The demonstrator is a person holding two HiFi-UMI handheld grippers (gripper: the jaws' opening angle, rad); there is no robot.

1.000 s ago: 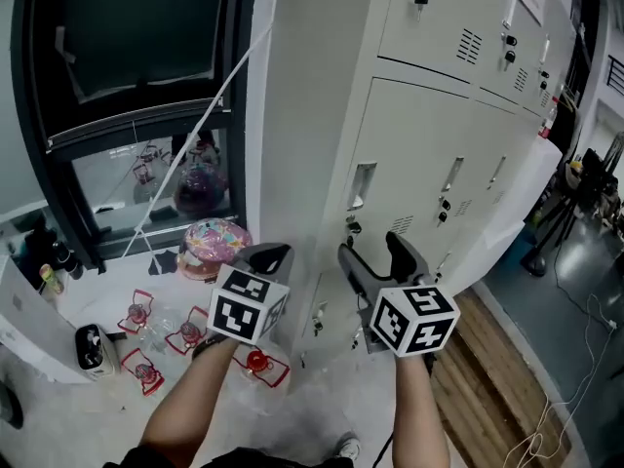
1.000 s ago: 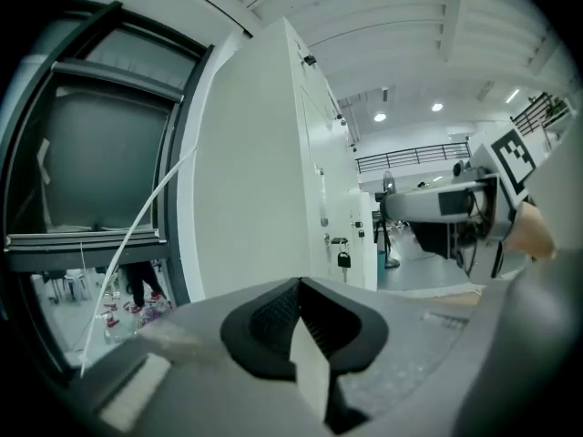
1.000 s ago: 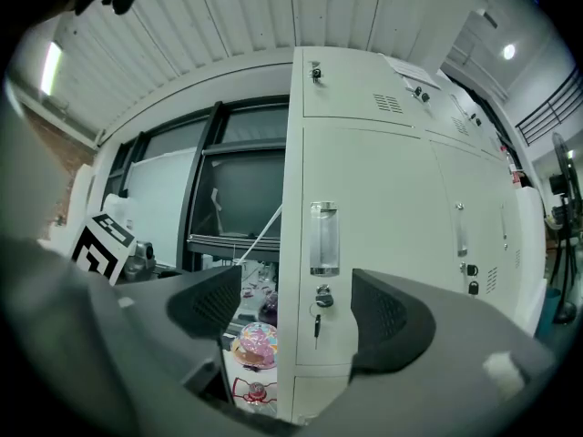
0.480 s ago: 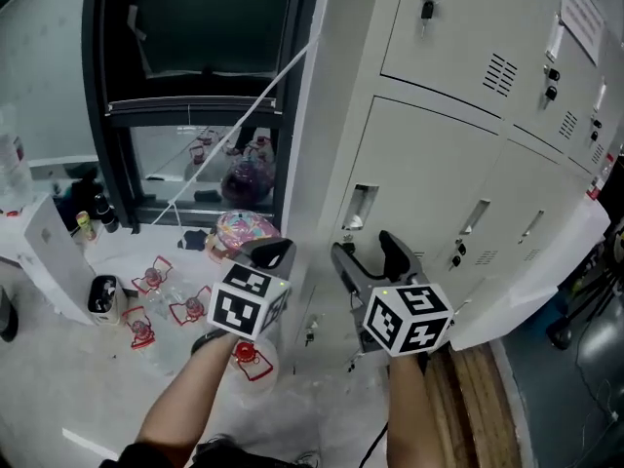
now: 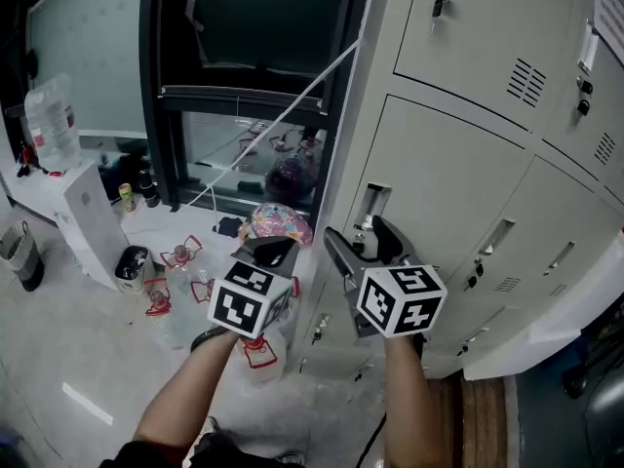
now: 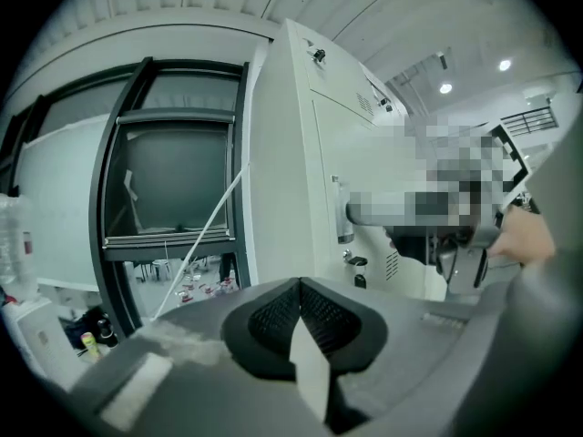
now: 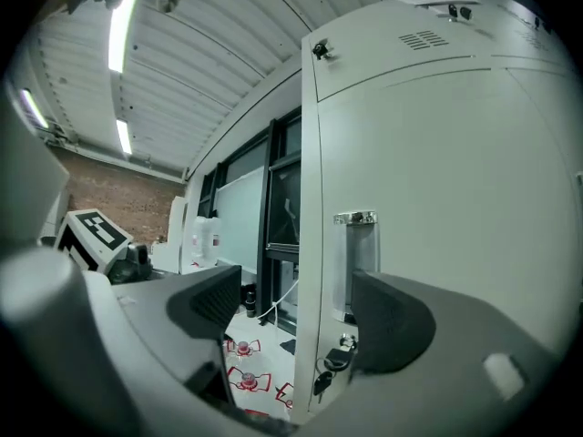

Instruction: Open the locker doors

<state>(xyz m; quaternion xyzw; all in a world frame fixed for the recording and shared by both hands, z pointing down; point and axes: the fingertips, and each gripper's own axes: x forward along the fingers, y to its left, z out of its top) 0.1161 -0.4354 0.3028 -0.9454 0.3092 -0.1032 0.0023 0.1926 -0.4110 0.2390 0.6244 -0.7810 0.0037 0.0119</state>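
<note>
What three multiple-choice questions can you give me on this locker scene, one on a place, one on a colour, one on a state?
1. Where does the key hang relative to the handle on the near locker door? A above it. B below it. C level, to its right.
2. What colour are the lockers? A red. B blue. C pale grey-white.
3. How does the right gripper hold its jaws? A apart, gripping nothing. B shut on the handle. C shut on the key.
Answers: 1 B, the right gripper view shows the key dangling under the handle. 2 C, every door is pale grey-white. 3 A, the jaws stand wide apart, short of the door.
</note>
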